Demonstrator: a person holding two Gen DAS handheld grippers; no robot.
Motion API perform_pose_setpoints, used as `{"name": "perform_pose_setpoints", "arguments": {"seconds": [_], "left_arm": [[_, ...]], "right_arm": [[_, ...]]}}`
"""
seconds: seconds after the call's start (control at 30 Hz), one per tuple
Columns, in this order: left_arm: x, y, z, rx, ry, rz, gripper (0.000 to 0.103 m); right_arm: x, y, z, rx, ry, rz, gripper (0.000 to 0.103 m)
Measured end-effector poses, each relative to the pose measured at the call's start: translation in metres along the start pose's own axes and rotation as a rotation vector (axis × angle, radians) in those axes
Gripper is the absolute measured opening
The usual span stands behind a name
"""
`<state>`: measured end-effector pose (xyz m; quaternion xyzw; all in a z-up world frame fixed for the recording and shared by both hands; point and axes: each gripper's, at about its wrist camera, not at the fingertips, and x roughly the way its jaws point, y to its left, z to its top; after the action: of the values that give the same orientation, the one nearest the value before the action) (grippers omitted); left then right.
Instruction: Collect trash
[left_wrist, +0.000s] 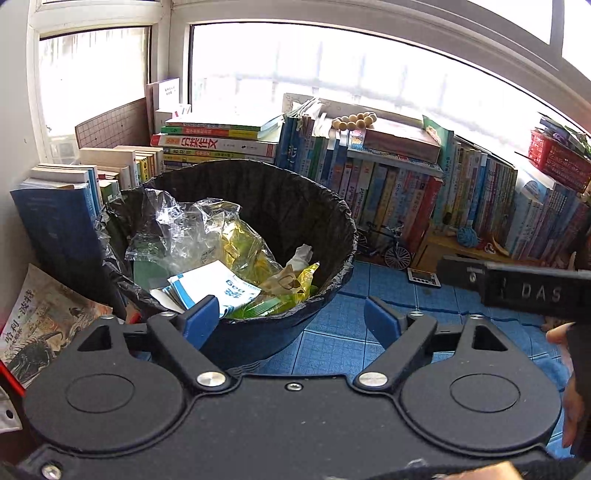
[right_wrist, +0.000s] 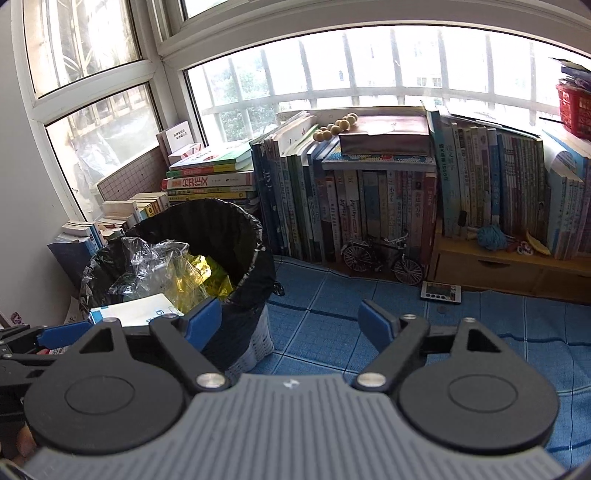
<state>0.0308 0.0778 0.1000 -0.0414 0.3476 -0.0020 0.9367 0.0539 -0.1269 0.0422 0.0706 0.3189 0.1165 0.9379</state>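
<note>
Sunlit windows and crowded bookshelves back a blue mat (right_wrist: 443, 332) where the lined bin (left_wrist: 332, 229) brims with wrappers (left_wrist: 236, 251); left claw (left_wrist: 291, 321) and right claw (right_wrist: 290, 321) hover agape, empty, best gathering the liner's rim inward.

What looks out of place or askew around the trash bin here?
The trash bin stands on the raised blue mat among books, not on a floor. Clear plastic film sticks up past its rim. A book lies flat beside it. Both hand-held grippers are open and empty.
</note>
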Motion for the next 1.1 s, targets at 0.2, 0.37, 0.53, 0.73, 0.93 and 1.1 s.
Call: {"name": "perform_pose_setpoints", "arguments": {"seconds": [0.2,0.37,0.53,0.73,0.93,1.1], "left_arm": [[-0.004,-0.006,-0.009,0.028,0.021,0.018,0.087],[0.002,-0.01,-0.023,0.019,0.061,0.017,0.089],[0.011,-0.014,-0.035,0.046,0.108,0.04,0.088],[0.019,-0.019,-0.038,0.068,0.125,0.053,0.089],[0.026,-0.024,-0.039,0.081,0.138,0.048,0.089],[0.033,-0.027,-0.041,0.082,0.145,0.038,0.089]], "right_arm": [[0.0,-0.012,-0.026,0.028,0.048,-0.035,0.097],[0.003,-0.018,-0.044,0.041,0.099,-0.034,0.101],[0.003,-0.023,-0.058,0.036,0.129,-0.04,0.103],[0.002,-0.028,-0.063,0.032,0.131,-0.054,0.103],[-0.001,-0.033,-0.067,0.023,0.097,-0.07,0.103],[0.003,-0.035,-0.069,0.019,0.144,-0.075,0.103]]}}
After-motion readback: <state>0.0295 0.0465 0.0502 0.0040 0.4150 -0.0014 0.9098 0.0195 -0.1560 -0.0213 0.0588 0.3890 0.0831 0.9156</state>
